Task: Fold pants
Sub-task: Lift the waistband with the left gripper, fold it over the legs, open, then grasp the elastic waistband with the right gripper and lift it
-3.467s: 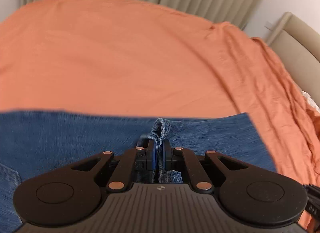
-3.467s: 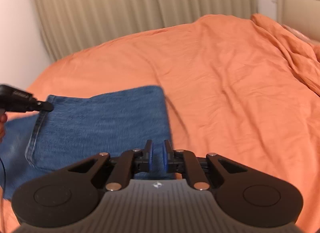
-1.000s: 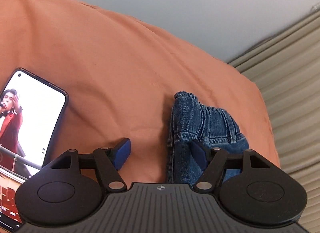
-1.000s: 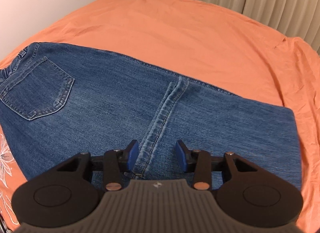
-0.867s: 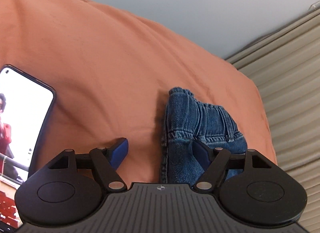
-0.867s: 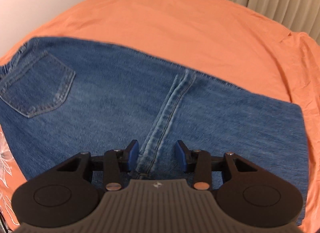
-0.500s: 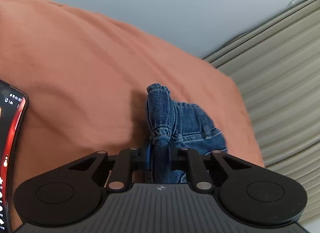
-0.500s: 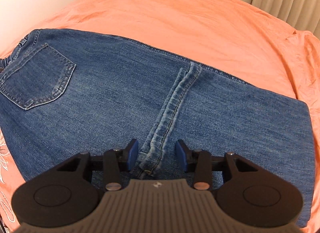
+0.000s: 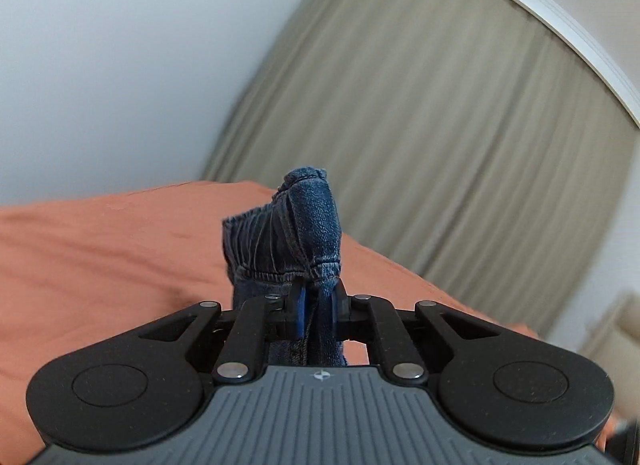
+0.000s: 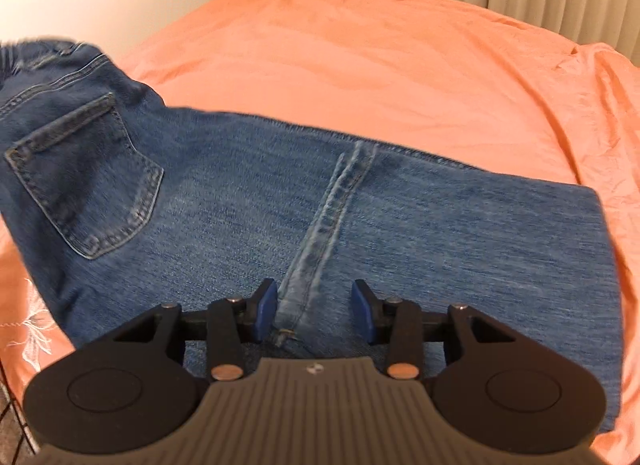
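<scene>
Since a second ago, my left gripper (image 9: pixel 318 307) has clamped the jeans' (image 10: pixel 360 225) waistband (image 9: pixel 298 225) and lifted it off the orange bedspread (image 10: pixel 380 57); its jaws are closing, denim pinched between. Most of the jeans lie flat there. I hold my right gripper (image 10: pixel 314 311) half open, straddling the seam (image 10: pixel 328 217), gripping nothing.

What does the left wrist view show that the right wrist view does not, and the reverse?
Left wrist only: the left claw closing on a bunched waistband held above the bed, with a curtain rail overhead. Right wrist only: the right claw open, straddling the central seam of the jeans, plus the back pocket and white embroidery on the sheet. Both: denim, the orange bedsheet, beige curtains and a pale wall.
</scene>
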